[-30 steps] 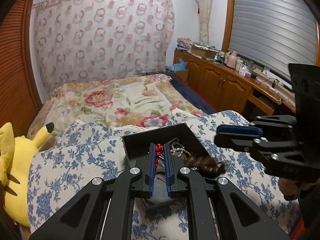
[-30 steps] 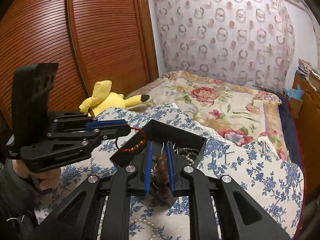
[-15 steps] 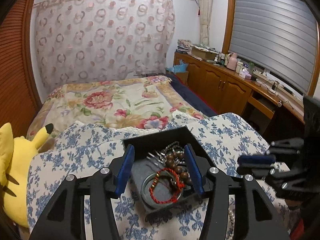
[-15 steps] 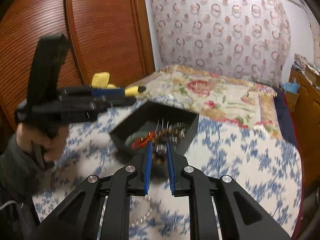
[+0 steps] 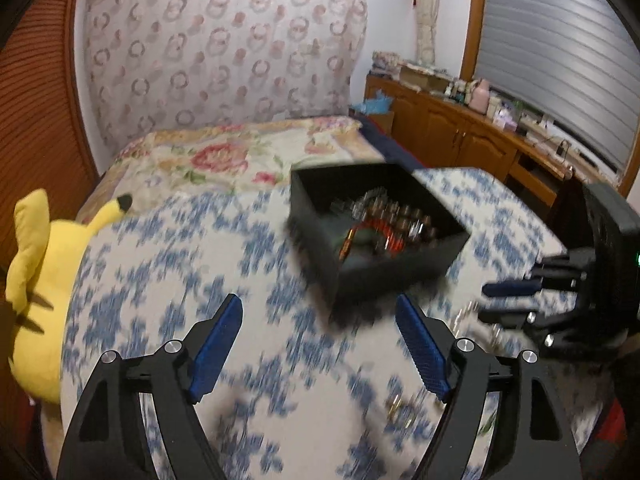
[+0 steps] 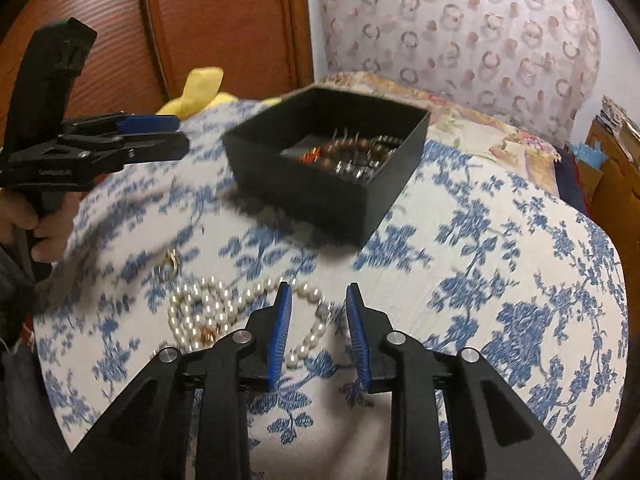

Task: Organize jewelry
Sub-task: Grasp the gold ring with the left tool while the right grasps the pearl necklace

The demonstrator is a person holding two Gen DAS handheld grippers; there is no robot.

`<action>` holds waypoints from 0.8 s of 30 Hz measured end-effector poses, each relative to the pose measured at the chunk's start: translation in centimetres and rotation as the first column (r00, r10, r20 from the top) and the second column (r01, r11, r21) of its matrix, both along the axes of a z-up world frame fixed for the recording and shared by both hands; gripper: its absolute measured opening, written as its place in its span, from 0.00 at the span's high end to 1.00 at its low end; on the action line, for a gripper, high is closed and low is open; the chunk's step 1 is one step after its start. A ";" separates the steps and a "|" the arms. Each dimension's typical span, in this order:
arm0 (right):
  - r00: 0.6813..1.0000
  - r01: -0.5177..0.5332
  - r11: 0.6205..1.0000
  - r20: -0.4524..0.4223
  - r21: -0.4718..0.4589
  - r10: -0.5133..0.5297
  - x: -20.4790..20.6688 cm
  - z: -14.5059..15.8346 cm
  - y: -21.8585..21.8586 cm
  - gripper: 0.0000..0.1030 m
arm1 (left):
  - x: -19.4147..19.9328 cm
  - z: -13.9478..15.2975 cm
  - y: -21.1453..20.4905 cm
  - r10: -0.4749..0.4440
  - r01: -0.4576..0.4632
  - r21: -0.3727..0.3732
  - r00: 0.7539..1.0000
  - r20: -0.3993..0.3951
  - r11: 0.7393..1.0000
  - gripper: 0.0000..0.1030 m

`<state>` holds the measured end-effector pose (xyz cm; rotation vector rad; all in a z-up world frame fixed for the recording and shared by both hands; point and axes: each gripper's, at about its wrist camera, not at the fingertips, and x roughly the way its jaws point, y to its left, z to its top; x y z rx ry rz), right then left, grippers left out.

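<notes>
A black open box [image 5: 394,274] stands on the blue-flowered cloth [image 5: 168,264], holding a red cord bracelet [image 5: 380,227], brown beads [image 6: 348,146] and other pieces. My left gripper [image 5: 318,308] hangs in front of the box, its jaws opening wide, with nothing between them. In the right wrist view the box [image 6: 304,190] is ahead and the left gripper [image 6: 182,134] is far left. My right gripper [image 6: 318,292] is low over a white pearl necklace [image 6: 200,308]; its jaws are opening, with a strand lying between them, untouched by the pads.
A small gold piece [image 6: 172,260] lies on the cloth left of the pearls, with gold bits [image 5: 400,408] showing in the left wrist view. A yellow plush toy [image 5: 44,280] sits at the left edge. A flowered bedspread [image 5: 224,156] lies beyond.
The left gripper let the red bracelet go into the box, opened and pulled back. The right gripper no longer holds the brown piece; it sank to the pearls and parted.
</notes>
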<state>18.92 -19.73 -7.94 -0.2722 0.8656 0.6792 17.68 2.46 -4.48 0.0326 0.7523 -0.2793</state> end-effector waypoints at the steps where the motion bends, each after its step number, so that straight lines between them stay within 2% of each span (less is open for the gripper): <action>1: 1.000 0.003 1.000 0.007 -0.019 -0.003 -0.1 -0.2 0.1 0.70 | -0.5 -0.6 0.3 0.004 -0.004 0.006 1.000 -0.015 1.000 0.27; 8: 0.999 -0.004 0.998 0.033 -0.059 0.006 -0.4 -0.4 0.5 0.72 | -2.4 -2.8 1.0 0.001 0.001 0.026 0.996 -0.090 1.000 0.27; 10: 0.999 0.000 0.998 0.044 -0.068 0.003 -0.3 -0.4 0.4 0.90 | -2.8 -3.1 0.8 -0.010 0.013 0.030 0.995 -0.101 0.999 0.27; 11: 0.999 0.006 0.997 0.049 -0.075 -0.002 -0.2 -0.4 0.3 0.91 | -3.0 -3.2 0.7 -0.014 0.017 0.030 0.995 -0.103 0.999 0.27; 17: 0.996 0.060 0.995 0.074 -0.083 -0.054 0.7 -0.4 -1.1 0.91 | -3.8 -3.1 -0.8 -0.047 0.049 0.012 0.993 -0.113 0.999 0.27; 24: 0.997 0.063 0.996 0.058 -0.065 -0.060 1.0 -0.4 -1.5 0.91 | -4.4 -3.7 -3.5 -0.100 0.107 0.051 0.987 -0.128 0.993 0.28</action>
